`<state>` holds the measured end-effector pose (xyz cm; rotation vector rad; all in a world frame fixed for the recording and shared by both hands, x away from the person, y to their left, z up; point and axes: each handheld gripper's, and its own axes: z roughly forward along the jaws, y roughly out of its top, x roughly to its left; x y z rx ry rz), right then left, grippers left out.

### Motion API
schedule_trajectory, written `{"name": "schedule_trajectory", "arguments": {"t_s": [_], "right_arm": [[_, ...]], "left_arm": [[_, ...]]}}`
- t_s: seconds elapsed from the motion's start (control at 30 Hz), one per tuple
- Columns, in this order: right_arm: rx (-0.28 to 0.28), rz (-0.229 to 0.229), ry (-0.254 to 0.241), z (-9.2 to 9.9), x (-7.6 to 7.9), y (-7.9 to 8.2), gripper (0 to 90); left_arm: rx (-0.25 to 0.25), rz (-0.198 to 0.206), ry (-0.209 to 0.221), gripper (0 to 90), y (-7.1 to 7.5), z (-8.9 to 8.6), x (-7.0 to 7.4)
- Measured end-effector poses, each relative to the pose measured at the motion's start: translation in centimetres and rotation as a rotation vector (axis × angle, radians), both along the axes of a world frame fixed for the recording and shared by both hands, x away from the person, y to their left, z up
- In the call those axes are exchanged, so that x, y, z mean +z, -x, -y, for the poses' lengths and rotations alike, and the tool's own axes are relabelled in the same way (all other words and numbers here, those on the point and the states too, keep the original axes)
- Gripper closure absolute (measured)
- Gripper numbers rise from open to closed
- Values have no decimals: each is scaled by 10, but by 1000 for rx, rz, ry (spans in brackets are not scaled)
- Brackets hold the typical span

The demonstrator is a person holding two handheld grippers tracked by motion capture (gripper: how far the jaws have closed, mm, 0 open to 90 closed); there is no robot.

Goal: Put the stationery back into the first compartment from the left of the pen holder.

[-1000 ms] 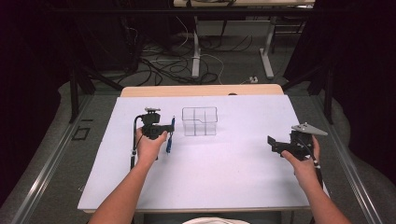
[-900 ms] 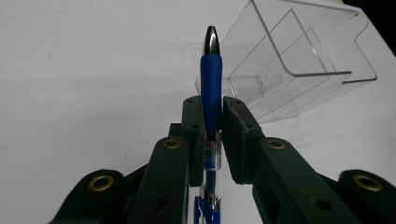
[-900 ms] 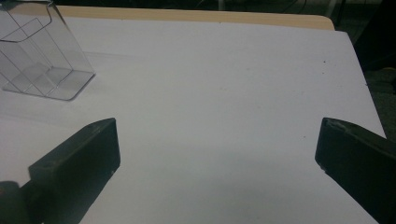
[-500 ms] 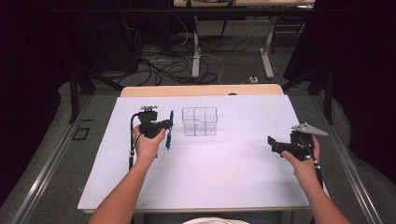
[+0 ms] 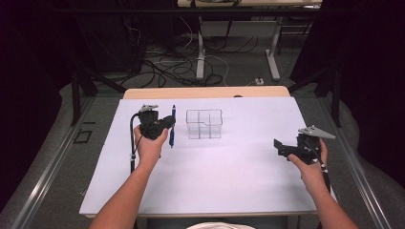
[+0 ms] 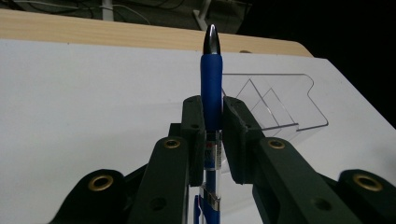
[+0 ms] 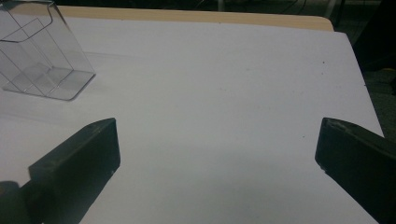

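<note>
While the left gripper [image 5: 165,125] clamps the blue plastic pen [image 6: 211,88] mid-barrel just left of the clear compartmented plastic holder [image 5: 204,123], the pen should probably be stood upright over one compartment before release; the right gripper [image 5: 286,149] waits wide open, empty.

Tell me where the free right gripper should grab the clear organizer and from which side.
Grip the clear organizer's right end wall from above, one jaw inside that compartment, one outside. It stands upright with its top open, and its thin walls suit a pinch. The right gripper, open, is on that side; the left gripper holds the pen.
</note>
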<state>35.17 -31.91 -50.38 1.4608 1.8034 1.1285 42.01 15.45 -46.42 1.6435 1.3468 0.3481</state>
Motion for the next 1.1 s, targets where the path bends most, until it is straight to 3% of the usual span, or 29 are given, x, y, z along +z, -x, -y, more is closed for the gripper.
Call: {"name": "schedule_trajectory", "arguments": {"t_s": [0.3,0.53,0.6,1.1], "right_arm": [[-2,-2,-5,-1,0,0,0],[-3,-3,-6,0,0,0,0],[-3,-2,-5,0,0,0,0],[-11,-11,-10,-1,0,0,0]], "left_arm": [[5,40,15,790,-6,3,18],[-8,74,-2,790,-15,11,41],[-24,75,-25,790,-17,12,47],[-41,102,-31,790,-35,38,64]]}}
